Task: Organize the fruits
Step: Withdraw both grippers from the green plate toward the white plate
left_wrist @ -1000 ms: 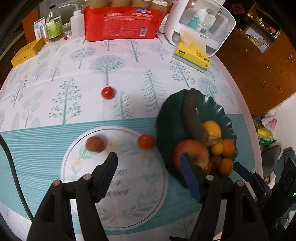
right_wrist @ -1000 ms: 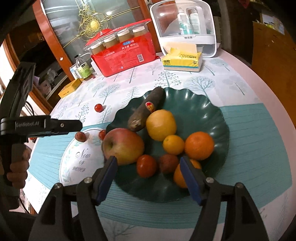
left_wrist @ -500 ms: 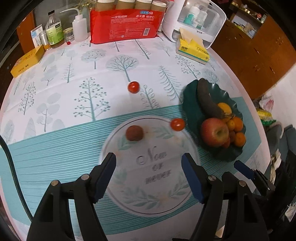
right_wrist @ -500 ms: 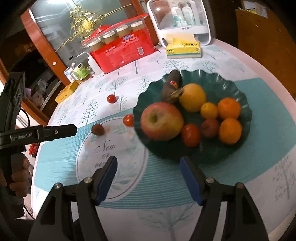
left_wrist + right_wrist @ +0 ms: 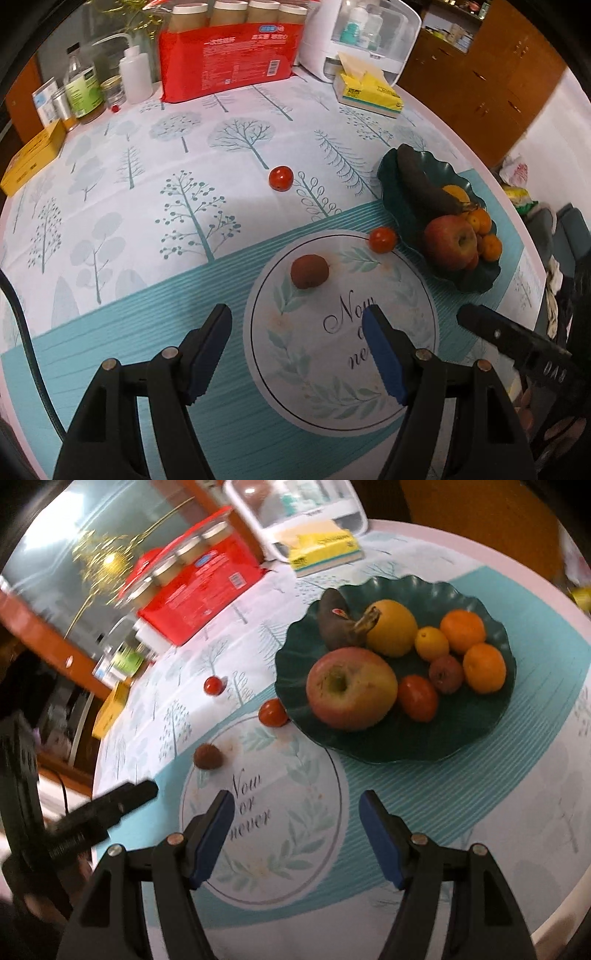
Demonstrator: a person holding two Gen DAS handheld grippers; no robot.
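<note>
A dark green plate holds an apple, a blackened banana, oranges and small fruits. On the cloth lie a brown fruit, a tomato next to the plate and a farther tomato. My left gripper is open and empty, above the cloth short of the brown fruit. My right gripper is open and empty over the round print, left of the plate.
At the table's far edge stand a red pack of cups, a white container, a yellow tissue pack, bottles and a yellow box. The table's rounded edge runs along the right.
Both grippers have pulled back and left, away from the plate. The plate has shifted right in both views and the loose fruits have come toward the centre. Both stayed open.
</note>
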